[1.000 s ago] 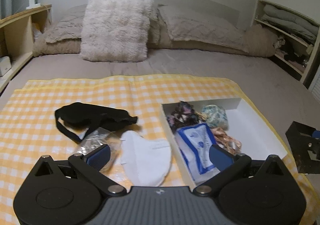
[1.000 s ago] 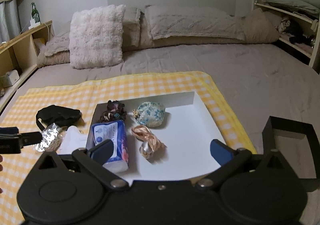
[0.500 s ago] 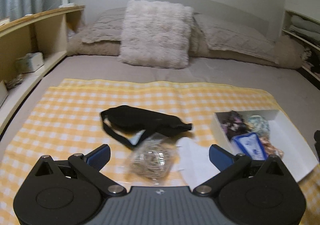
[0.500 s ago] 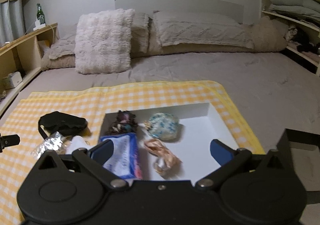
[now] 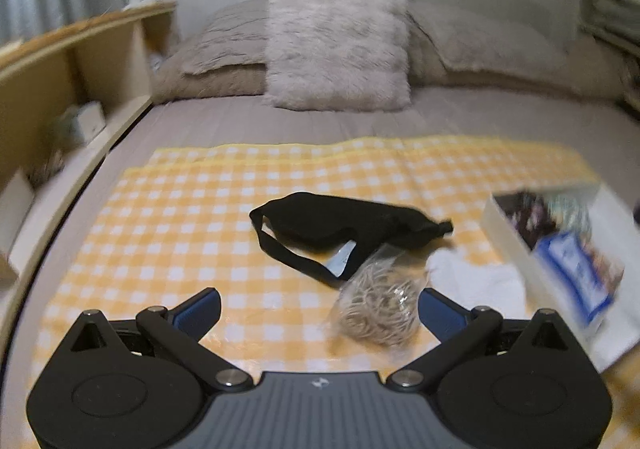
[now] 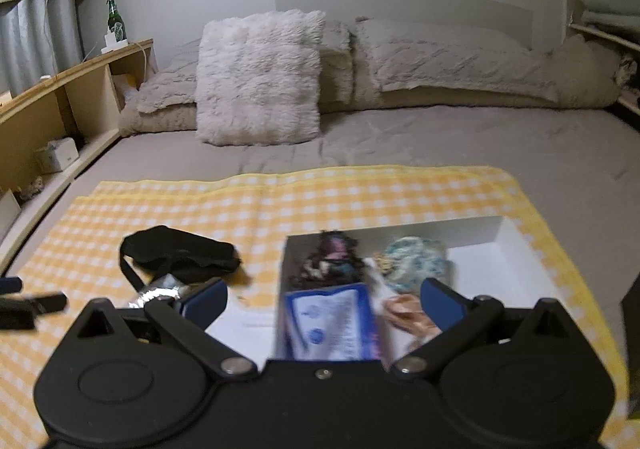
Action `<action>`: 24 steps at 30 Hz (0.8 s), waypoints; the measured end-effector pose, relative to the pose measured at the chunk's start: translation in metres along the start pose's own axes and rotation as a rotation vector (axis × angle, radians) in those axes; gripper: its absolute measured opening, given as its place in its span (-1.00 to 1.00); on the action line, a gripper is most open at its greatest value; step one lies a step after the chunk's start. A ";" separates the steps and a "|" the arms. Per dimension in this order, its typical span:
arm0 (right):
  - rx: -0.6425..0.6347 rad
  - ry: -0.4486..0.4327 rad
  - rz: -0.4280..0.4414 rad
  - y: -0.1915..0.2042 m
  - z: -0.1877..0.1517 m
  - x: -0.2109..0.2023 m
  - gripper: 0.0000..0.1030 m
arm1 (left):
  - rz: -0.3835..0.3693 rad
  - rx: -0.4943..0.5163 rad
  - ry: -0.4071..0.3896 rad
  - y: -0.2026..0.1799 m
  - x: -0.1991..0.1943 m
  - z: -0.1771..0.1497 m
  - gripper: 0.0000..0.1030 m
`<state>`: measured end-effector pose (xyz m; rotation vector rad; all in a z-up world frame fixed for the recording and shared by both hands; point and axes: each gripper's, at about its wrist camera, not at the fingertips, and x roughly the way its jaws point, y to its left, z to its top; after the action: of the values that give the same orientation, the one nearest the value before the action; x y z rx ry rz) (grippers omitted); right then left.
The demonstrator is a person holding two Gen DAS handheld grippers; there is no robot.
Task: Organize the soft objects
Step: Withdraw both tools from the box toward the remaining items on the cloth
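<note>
My left claw [image 5: 319, 309] hangs spread wide, gripping nothing, over the yellow checked cloth [image 5: 192, 225]; the bag of rubber bands [image 5: 378, 305] lies by its right finger, touching the black sleep mask [image 5: 344, 221]. My right claw [image 6: 324, 301] gapes empty over the white box [image 6: 508, 245], above the tissue pack [image 6: 332, 321].

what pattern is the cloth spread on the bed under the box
Yellow and white checks on the cloth, a gingham pattern, clearest in the right wrist view.

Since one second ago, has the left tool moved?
Yes. The left tool has swung left: the white box, formerly ahead of it, now sits at the view's right edge.
</note>
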<state>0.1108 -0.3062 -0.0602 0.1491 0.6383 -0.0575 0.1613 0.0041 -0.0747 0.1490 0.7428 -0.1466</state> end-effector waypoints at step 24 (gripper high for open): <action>0.160 0.197 0.118 0.060 -0.001 0.075 1.00 | -0.132 0.398 0.134 -0.056 0.116 -0.008 0.99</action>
<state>0.1762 -0.2469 -0.0983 0.3500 0.8205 0.0208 0.2301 -0.0588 -0.1645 0.4928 0.8511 -0.4138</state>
